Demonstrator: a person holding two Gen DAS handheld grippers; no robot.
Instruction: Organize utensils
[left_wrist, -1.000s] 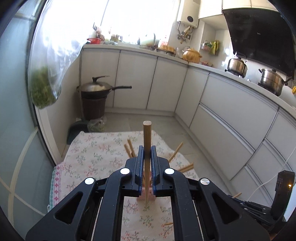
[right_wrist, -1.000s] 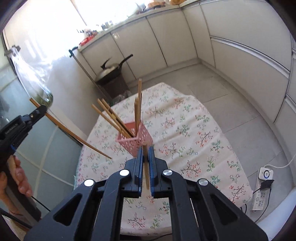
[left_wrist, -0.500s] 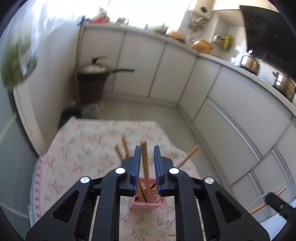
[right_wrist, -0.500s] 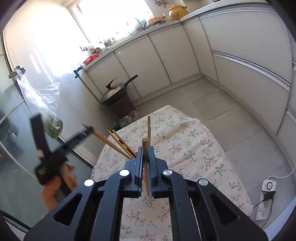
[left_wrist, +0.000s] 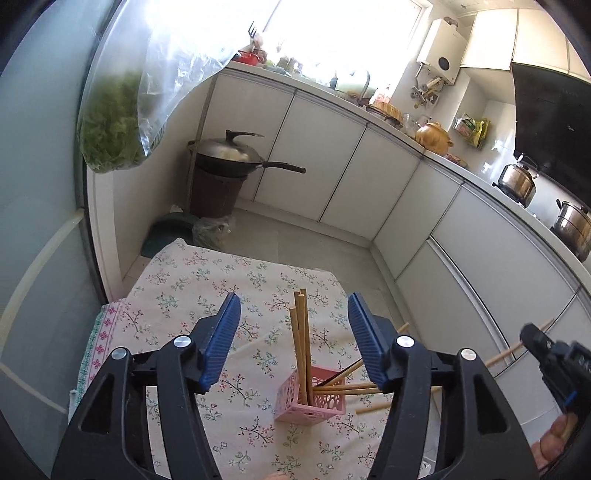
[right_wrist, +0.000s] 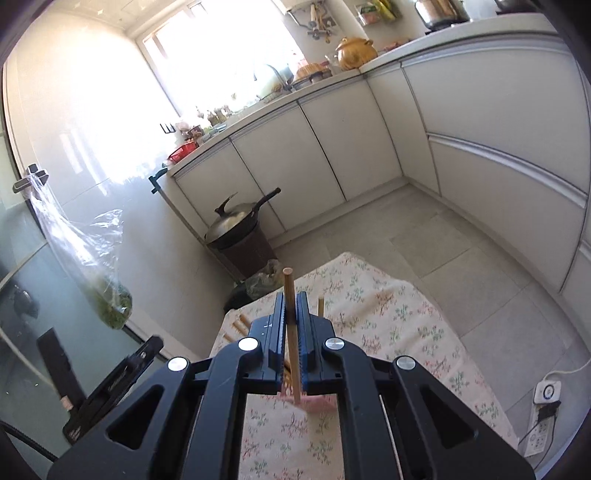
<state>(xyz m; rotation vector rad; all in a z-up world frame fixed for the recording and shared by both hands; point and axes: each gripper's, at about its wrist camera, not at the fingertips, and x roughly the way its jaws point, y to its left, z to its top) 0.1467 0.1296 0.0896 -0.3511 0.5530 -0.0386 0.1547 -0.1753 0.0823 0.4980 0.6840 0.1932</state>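
L gripper (left_wrist: 293, 341): jaws opening, wide apart, nothing pressed between the pads. Chopsticks seen in the gap stand in the pink holder (left_wrist: 312, 400) below, not in the grip. Holder sits on the floral tablecloth (left_wrist: 177, 295), toward the table's near right part in the L wrist view. 2 sticks near upright (left_wrist: 301, 343), others leaning out toward the right edge. 1 loose stick (left_wrist: 371, 409) shows just beside the holder on the right; cannot tell if it lies on the cloth.

R gripper (right_wrist: 291, 341): jaws together, clamped on 1 chopstick (right_wrist: 290, 317), held about upright, top end well above the pads, lower end below them. Pink holder partly hidden under the R jaws.

Handling, judged: sticks light, stiff, smooth wood; likely to pivot or slip in a narrow pinch. Best taken near mid-length, shaft across the pads. Holder looks light, perforated plastic; leaning sticks or a hard poke could tip it. Lower the tip in near vertical, release only once inside the rim.
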